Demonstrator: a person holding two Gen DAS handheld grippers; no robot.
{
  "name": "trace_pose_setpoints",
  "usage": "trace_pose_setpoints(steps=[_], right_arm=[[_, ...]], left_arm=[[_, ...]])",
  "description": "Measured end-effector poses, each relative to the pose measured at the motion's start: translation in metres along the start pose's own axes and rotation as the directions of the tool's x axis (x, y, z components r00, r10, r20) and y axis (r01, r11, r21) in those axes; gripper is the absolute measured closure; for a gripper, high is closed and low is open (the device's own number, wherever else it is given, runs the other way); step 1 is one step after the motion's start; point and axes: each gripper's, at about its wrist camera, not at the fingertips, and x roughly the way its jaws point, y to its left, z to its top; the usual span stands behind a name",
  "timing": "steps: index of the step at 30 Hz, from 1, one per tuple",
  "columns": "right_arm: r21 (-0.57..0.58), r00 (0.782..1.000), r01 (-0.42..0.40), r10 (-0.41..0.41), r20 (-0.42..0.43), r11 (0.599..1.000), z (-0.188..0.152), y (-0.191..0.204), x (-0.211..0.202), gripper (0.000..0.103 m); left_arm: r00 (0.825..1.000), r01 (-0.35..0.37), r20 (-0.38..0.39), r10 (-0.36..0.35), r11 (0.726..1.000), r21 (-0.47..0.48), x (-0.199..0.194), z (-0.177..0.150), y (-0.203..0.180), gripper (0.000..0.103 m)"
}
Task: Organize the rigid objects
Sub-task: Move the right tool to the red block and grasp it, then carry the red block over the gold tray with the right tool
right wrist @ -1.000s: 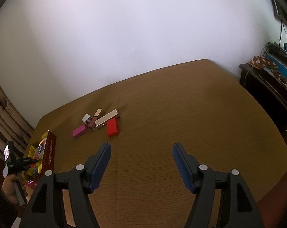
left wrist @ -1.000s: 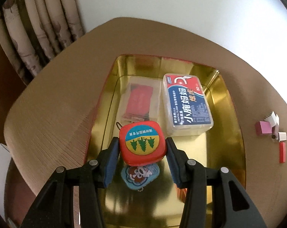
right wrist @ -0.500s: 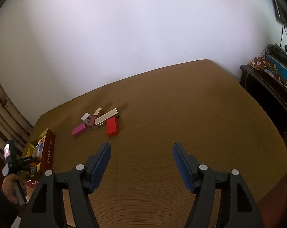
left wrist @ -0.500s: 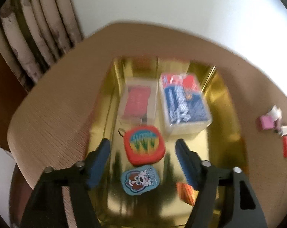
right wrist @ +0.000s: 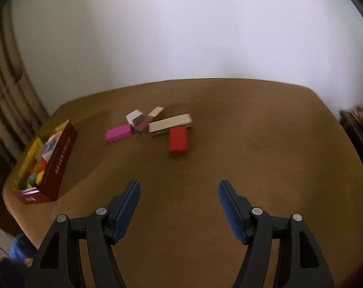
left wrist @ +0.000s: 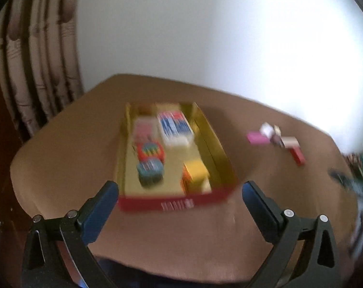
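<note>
The left gripper [left wrist: 180, 198] is opening, its fingers wide and empty before the red box [left wrist: 174, 202] on the desk [right wrist: 253, 144]. The right gripper [right wrist: 179, 206] has fingers apart, empty, near 1 red block [right wrist: 178, 140] among loose blocks.

Red box [right wrist: 61, 158] side w/ gold lettering, too blurred to read, maybe caps, white print on box end [left wrist: 178, 204] illegible

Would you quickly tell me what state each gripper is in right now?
Left gripper: jaws opening wide, nothing between the pads; it holds nothing.
Right gripper: open, empty, above bare table.
</note>
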Motion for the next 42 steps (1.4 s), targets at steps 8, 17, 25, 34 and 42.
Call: trace_pose_setpoints(steps=[8, 17, 25, 34, 42], right_arm=[[-0.032, 0.997, 0.001, -0.004, -0.075, 1.0, 0.039, 0.01, 0.092, 0.034], [-0.04, 0.992, 0.063, -0.067, -0.102, 0.997, 0.047, 0.013, 0.124, 0.073], [-0.116, 0.998, 0.066, -0.068, -0.018, 0.991, 0.054, 0.054, 0.07, 0.073], [-0.219, 0.995, 0.023, -0.001, 0.097, 0.976, 0.088, 0.138, -0.002, 0.073], [-0.315, 0.99, -0.028, 0.07, 0.125, 0.949, 0.098, 0.219, -0.033, 0.073]], left_arm=[[0.997, 0.072, -0.001, -0.072, 0.987, 0.142, -0.002, -0.033, -0.031, 0.001], [0.995, 0.101, -0.001, -0.102, 0.986, 0.135, -0.003, -0.038, -0.032, 0.001], [0.995, 0.077, 0.048, -0.083, 0.99, 0.122, -0.018, -0.037, -0.03, 0.001], [0.992, 0.067, 0.106, -0.07, 0.997, 0.032, -0.052, -0.043, -0.006, 0.001], [0.988, 0.021, 0.155, -0.01, 0.997, -0.071, -0.079, -0.04, 0.03, 0.001]])
